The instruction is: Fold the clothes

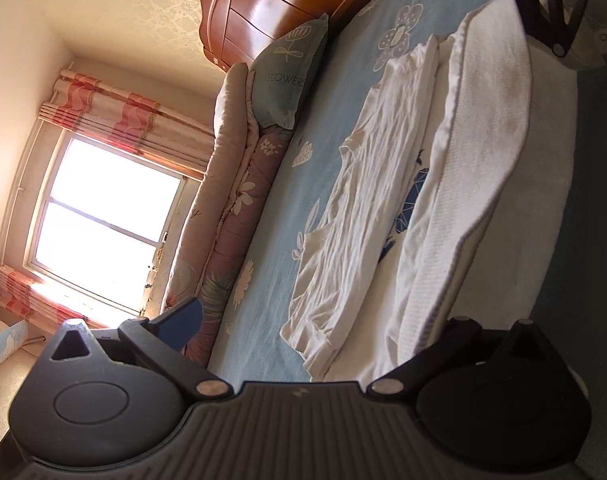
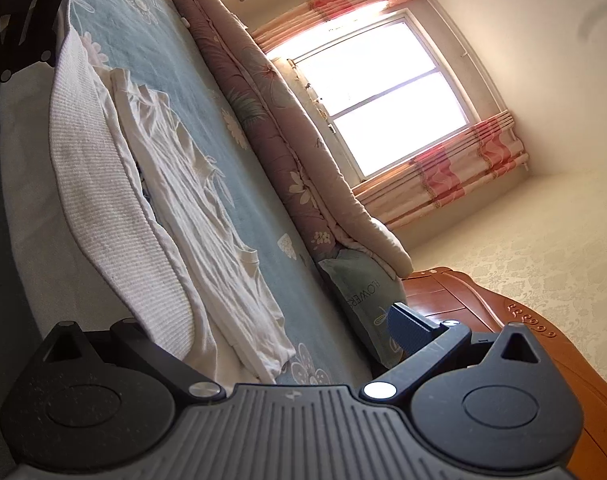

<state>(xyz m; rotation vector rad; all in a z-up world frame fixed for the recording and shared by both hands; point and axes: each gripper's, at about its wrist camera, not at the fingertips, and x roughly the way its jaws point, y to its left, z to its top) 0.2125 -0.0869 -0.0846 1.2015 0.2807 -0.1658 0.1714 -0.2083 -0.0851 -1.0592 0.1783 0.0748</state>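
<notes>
White waffle-knit cloth (image 1: 491,168) is hanging stretched between my two grippers, above the near edge of the bed (image 1: 335,128). I am holding both rolled sideways: the left gripper (image 1: 327,332) is standing wide, one blue finger (image 1: 181,322) free on the window side, the other arm running under the knit edge; whether it is pinching I cannot tell. The right gripper (image 2: 239,332) is standing likewise, its grip also hidden. Just beyond the knit a wrinkled white T-shirt (image 1: 367,208) with a blue print is lying flat on the bed's blue flowered sheet. Past it a rolled quilt (image 1: 231,200) and pillow (image 1: 287,80) are lining the bed's far side, before the wooden headboard (image 1: 271,4) and window (image 1: 103,220).
</notes>
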